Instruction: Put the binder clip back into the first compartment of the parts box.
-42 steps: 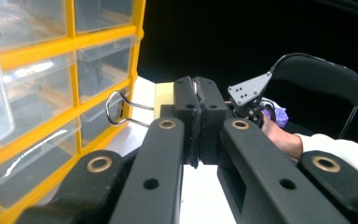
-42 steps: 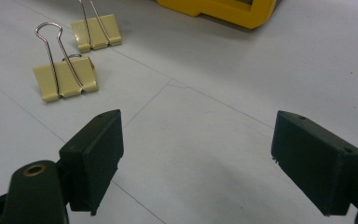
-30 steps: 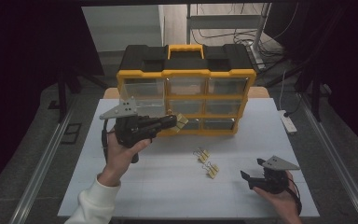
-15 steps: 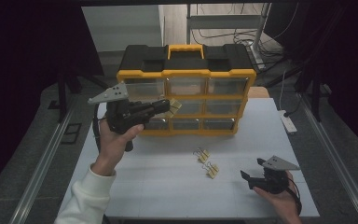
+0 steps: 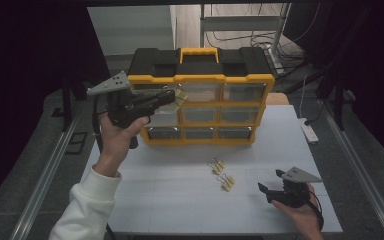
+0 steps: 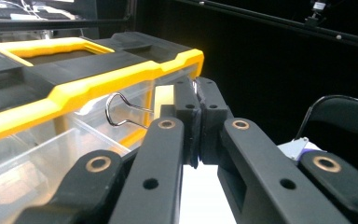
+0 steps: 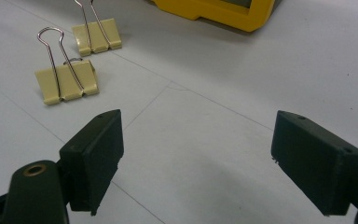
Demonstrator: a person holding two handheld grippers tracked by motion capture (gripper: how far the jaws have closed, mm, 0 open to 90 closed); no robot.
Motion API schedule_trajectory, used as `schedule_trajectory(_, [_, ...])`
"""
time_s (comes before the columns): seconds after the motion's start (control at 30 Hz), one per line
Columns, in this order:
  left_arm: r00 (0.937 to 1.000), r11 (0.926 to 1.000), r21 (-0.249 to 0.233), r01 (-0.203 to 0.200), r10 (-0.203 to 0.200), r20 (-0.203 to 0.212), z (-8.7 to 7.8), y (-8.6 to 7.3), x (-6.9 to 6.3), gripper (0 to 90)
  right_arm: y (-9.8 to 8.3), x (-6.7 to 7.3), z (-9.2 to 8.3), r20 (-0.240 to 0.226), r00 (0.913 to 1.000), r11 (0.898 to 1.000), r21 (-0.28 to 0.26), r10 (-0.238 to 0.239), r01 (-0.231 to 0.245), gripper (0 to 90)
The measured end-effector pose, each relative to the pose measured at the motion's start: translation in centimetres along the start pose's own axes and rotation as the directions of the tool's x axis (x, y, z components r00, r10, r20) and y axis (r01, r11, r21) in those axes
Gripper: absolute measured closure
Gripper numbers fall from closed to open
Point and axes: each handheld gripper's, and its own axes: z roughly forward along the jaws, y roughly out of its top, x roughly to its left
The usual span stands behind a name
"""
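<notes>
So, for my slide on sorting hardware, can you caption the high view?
Left tool lifts a pale yellow binder clip toward the yellow-and-black drawer organiser.

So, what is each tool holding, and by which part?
The left tool pinches a yellow binder clip by its body edge. The right tool holds nothing.

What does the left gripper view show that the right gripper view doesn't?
Left gripper view: the left tongs shut on a clip, held up by the organizer's top drawer and its handle.

Right gripper view: the right tongs open over the table, two clips lying ahead of them.

Both: the yellow organizer.
</notes>
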Motion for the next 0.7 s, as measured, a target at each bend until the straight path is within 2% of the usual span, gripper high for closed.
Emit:
schedule_trajectory(0.33, [0.998, 1.0, -0.003, 0.001, -0.001, -0.063, -0.7, 0.0, 1.1, 88.2, 0.0, 0.0, 0.0, -0.001, 1.0, 1.0, 0.004, 0.003, -0.003, 17.4])
schedule_trajectory(0.5, [0.9949, 1.0, -0.009, 0.002, -0.003, -0.101, -1.5, -0.2, 1.7, 88.2, 0.0, 0.0, 0.1, -0.001, 1.0, 1.0, 0.005, 0.003, -0.003, 17.4])
schedule_trajectory(0.7, [0.9925, 0.9999, -0.004, 0.011, -0.011, -0.122, -1.6, -0.4, 2.2, 88.1, 0.0, 0.0, 0.1, 0.002, 1.0, 1.0, 0.005, 0.002, -0.002, 17.4])
